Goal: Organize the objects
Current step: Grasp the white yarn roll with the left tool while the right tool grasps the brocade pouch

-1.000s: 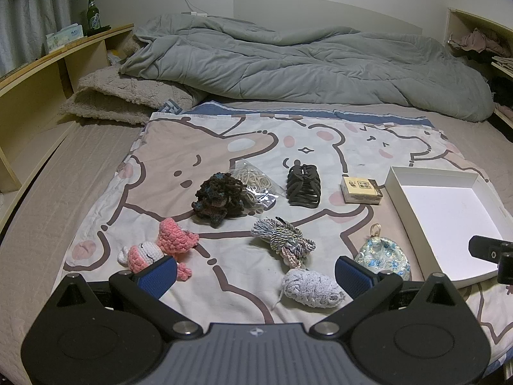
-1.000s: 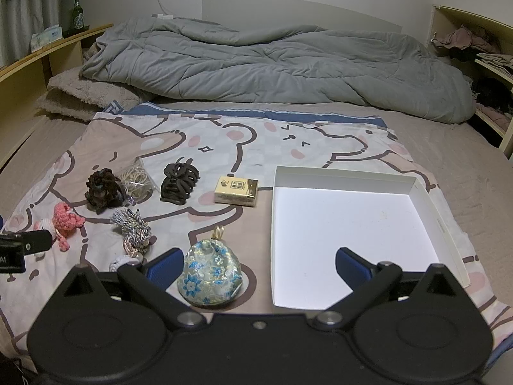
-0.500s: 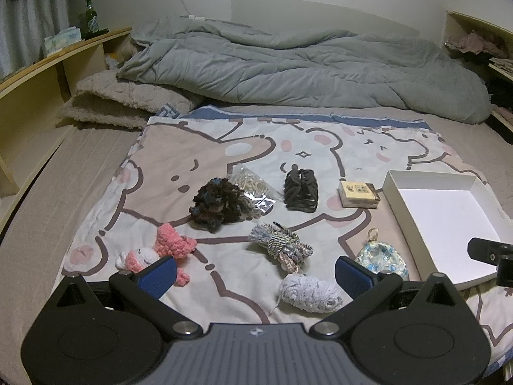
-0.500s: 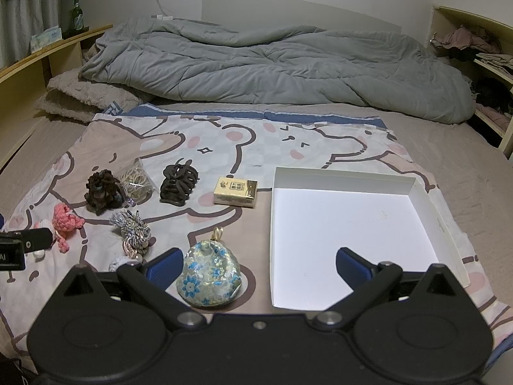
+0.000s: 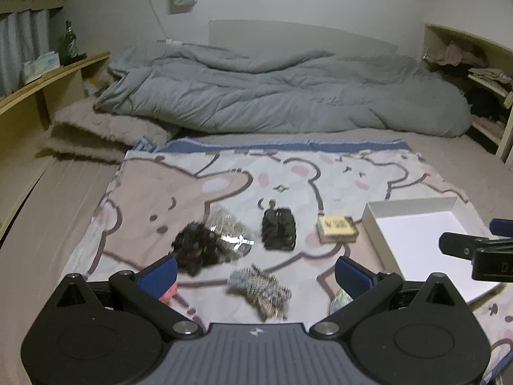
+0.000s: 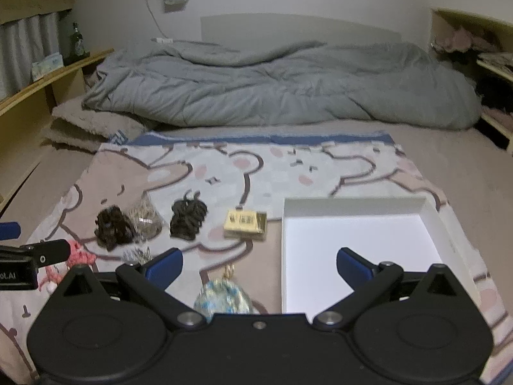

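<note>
Hovering spread and empty, left gripper [image 5: 255, 272] and right gripper [image 6: 259, 264]; white box [image 6: 356, 203] long axis near-to-far; yellow packet [image 6: 245, 221] lies left-right.

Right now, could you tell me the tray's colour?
White, empty tray; clearest in the right wrist view.

small items [image 6: 188, 219] beside, seemingly, empty box [image 6: 359, 250]

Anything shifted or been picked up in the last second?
Both cameras tilted upward, so the items sit lower in view. Left gripper and right gripper remain open, holding nothing. The white box, yellow box and floral pouch lie where they were on the blanket.
</note>
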Demonstrator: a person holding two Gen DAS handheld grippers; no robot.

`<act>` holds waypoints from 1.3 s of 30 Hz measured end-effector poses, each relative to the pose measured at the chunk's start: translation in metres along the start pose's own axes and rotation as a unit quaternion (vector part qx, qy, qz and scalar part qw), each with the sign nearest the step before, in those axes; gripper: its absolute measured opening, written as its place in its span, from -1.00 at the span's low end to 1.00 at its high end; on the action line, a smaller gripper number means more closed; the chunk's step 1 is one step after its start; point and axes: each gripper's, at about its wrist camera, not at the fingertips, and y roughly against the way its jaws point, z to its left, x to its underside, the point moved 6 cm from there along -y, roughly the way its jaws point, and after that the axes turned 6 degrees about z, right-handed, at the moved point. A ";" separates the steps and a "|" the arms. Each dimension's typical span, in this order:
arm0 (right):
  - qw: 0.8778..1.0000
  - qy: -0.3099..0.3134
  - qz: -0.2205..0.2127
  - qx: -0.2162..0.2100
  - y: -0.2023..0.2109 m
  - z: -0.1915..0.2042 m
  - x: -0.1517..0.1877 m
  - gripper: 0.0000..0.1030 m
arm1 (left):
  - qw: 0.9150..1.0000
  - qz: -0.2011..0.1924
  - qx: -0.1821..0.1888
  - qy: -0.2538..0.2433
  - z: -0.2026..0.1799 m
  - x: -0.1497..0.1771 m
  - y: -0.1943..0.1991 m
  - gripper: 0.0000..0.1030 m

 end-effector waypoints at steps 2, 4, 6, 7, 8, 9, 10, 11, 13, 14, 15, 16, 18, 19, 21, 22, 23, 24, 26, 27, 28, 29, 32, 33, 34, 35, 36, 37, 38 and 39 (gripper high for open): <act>1.000 0.009 -0.005 0.001 -0.003 0.002 -0.009 1.00 | 1.000 -0.003 0.003 -0.002 0.000 -0.007 -0.007 1.00; 1.000 0.015 -0.010 0.001 -0.008 0.005 -0.017 1.00 | 1.000 -0.001 0.002 -0.003 0.000 -0.010 -0.016 1.00; 1.000 0.015 -0.014 -0.002 -0.014 0.007 -0.024 1.00 | 1.000 -0.003 -0.003 -0.007 0.001 -0.011 -0.025 1.00; 1.000 0.014 -0.015 -0.004 -0.018 0.007 -0.027 1.00 | 1.000 -0.009 -0.006 -0.011 0.000 -0.011 -0.031 1.00; 1.000 0.014 -0.014 -0.007 -0.021 0.008 -0.029 1.00 | 1.000 -0.014 -0.008 -0.011 0.000 -0.009 -0.034 1.00; 1.000 0.014 -0.013 -0.011 -0.025 0.008 -0.031 1.00 | 1.000 -0.020 -0.011 -0.008 0.001 -0.007 -0.038 1.00; 1.000 0.014 -0.012 -0.016 -0.029 0.008 -0.032 1.00 | 1.000 -0.022 -0.013 -0.005 0.001 -0.005 -0.044 1.00; 1.000 0.016 -0.011 -0.024 -0.033 0.010 -0.032 1.00 | 1.000 -0.017 -0.013 -0.007 0.003 -0.003 -0.048 1.00; 0.999 0.015 -0.006 -0.041 -0.040 0.011 -0.032 1.00 | 1.000 0.001 -0.007 -0.015 0.003 0.001 -0.061 1.00; 0.999 0.012 -0.002 -0.045 -0.045 0.012 -0.033 1.00 | 1.000 0.011 -0.004 -0.021 0.002 0.004 -0.066 1.00; 0.999 0.011 0.006 -0.050 -0.051 0.012 -0.032 1.00 | 0.999 0.021 -0.001 -0.029 0.001 0.007 -0.072 1.00; 0.998 0.011 0.015 -0.054 -0.056 0.013 -0.031 1.00 | 0.999 0.031 0.005 -0.039 0.000 0.011 -0.077 1.00; 0.998 0.012 0.029 -0.053 -0.066 0.014 -0.027 1.00 | 0.997 0.055 0.016 -0.048 -0.001 0.021 -0.088 1.00; 0.998 0.014 0.031 -0.050 -0.071 0.014 -0.024 1.00 | 0.996 0.066 0.026 -0.056 -0.002 0.025 -0.091 1.00; 0.998 0.023 0.038 -0.038 -0.080 0.015 -0.018 1.00 | 0.993 0.082 0.040 -0.076 -0.006 0.034 -0.098 1.00; 0.998 0.029 0.044 -0.037 -0.085 0.016 -0.015 1.00 | 0.991 0.087 0.042 -0.088 -0.009 0.038 -0.100 1.00; 0.997 0.035 0.051 -0.040 -0.089 0.017 -0.012 1.00 | 0.990 0.090 0.044 -0.100 -0.011 0.042 -0.103 1.00; 0.996 0.039 0.060 -0.045 -0.094 0.018 -0.010 1.00 | 0.988 0.093 0.047 -0.112 -0.014 0.045 -0.105 1.00; 0.995 0.030 0.081 -0.057 -0.104 0.019 -0.004 1.00 | 0.984 0.105 0.057 -0.133 -0.018 0.051 -0.111 1.00; 0.993 0.013 0.098 -0.059 -0.111 0.018 0.000 1.00 | 0.982 0.112 0.065 -0.139 -0.020 0.054 -0.113 1.00; 0.992 -0.001 0.110 -0.060 -0.117 0.018 0.003 1.00 | 0.979 0.121 0.077 -0.141 -0.022 0.058 -0.116 1.00; 0.991 -0.008 0.123 -0.060 -0.122 0.017 0.006 1.00 | 0.977 0.131 0.088 -0.143 -0.024 0.060 -0.120 1.00; 0.988 -0.001 0.144 -0.052 -0.134 0.021 0.014 1.00 | 0.969 0.164 0.112 -0.146 -0.029 0.070 -0.129 1.00; 0.987 0.007 0.153 -0.050 -0.138 0.022 0.017 1.00 | 0.967 0.172 0.118 -0.149 -0.031 0.072 -0.132 1.00; 0.986 0.013 0.161 -0.050 -0.141 0.025 0.019 1.00 | 0.964 0.180 0.122 -0.152 -0.032 0.075 -0.136 1.00; 0.984 0.016 0.170 -0.053 -0.144 0.026 0.022 1.00 | 0.962 0.188 0.122 -0.153 -0.033 0.077 -0.138 1.00; 0.982 0.014 0.182 -0.058 -0.146 0.028 0.025 1.00 | 0.961 0.196 0.121 -0.151 -0.033 0.079 -0.142 1.00; 0.979 0.010 0.192 -0.062 -0.149 0.029 0.027 1.00 | 0.960 0.205 0.122 -0.149 -0.033 0.081 -0.145 1.00; 0.976 0.003 0.206 -0.065 -0.152 0.030 0.029 0.98 | 0.958 0.213 0.124 -0.148 -0.033 0.083 -0.148 1.00; 0.973 -0.005 0.219 -0.067 -0.155 0.031 0.032 0.97 | 0.956 0.219 0.125 -0.148 -0.034 0.085 -0.150 1.00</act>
